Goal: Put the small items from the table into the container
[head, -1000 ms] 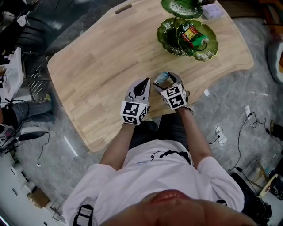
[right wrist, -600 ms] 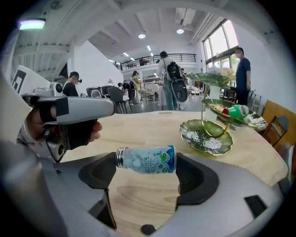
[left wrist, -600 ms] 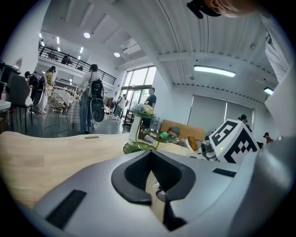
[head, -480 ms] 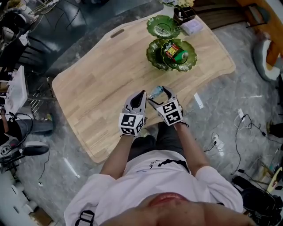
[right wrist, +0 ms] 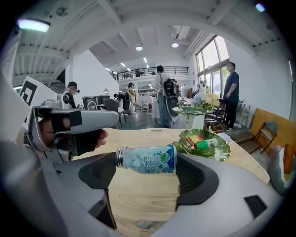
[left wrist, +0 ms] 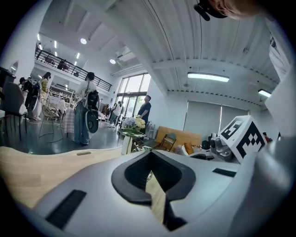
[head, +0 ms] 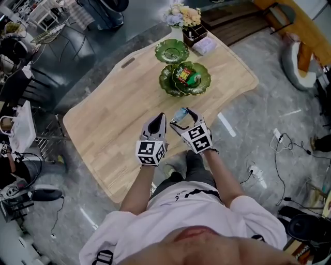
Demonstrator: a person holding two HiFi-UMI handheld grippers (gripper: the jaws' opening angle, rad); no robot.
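- The right gripper [head: 182, 117] has its fingers clamped on a small clear bottle with a silver cap and blue label [right wrist: 145, 159]. It is held sideways above the pale wooden worktop [head: 111, 121].
- The left gripper [head: 159, 119] has its fingers pressed together, holding nothing.
- The green leaf-shaped dish [head: 166, 83] already holds a red packet [head: 182, 74] and a green item [head: 193, 79].
- Left to do, apparently: carry the bottle to the dish and release it.

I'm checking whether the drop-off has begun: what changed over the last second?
Mostly the head camera drew back: the table looks smaller and flowers came into view. The right gripper still clamps the small bottle over the near edge, perhaps slightly nearer the green leaf dish. The left gripper stayed shut beside it; nothing released.
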